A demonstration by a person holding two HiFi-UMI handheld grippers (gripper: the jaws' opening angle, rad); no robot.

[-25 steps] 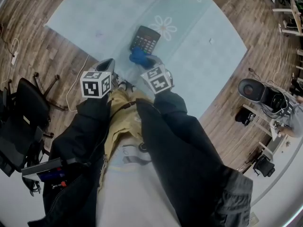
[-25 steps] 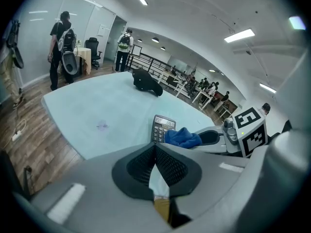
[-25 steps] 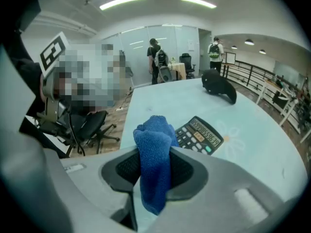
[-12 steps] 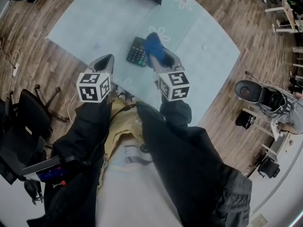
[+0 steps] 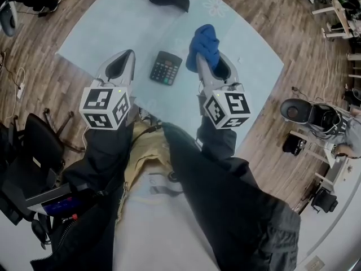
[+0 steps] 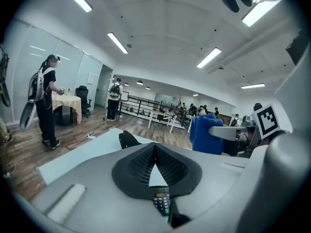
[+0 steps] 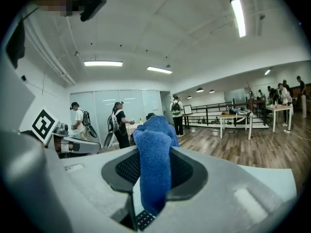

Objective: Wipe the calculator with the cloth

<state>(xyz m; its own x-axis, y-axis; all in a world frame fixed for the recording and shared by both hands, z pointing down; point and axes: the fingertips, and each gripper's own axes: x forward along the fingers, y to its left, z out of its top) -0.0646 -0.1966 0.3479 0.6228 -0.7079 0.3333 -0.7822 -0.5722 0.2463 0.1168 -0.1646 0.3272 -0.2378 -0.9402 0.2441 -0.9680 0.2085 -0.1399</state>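
calculator (image 5: 166, 68) lies flat at the head view's upper centre, light, stiff, likely to skid; steady its edge with your closed, empty left gripper (image 5: 129, 55) while your right gripper (image 5: 205, 58) clamps the soft cloth (image 5: 204, 42).

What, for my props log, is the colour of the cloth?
Blue. The cloth shows best in the right gripper view, pinched in the right gripper.

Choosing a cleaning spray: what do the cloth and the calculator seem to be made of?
Fluffy blue cloth: likely terry or microfibre, from its fuzzy nap and soft folds. Dark rectangular calculator: apparently hard matt plastic, with no glare on its casing; keys too small to judge.
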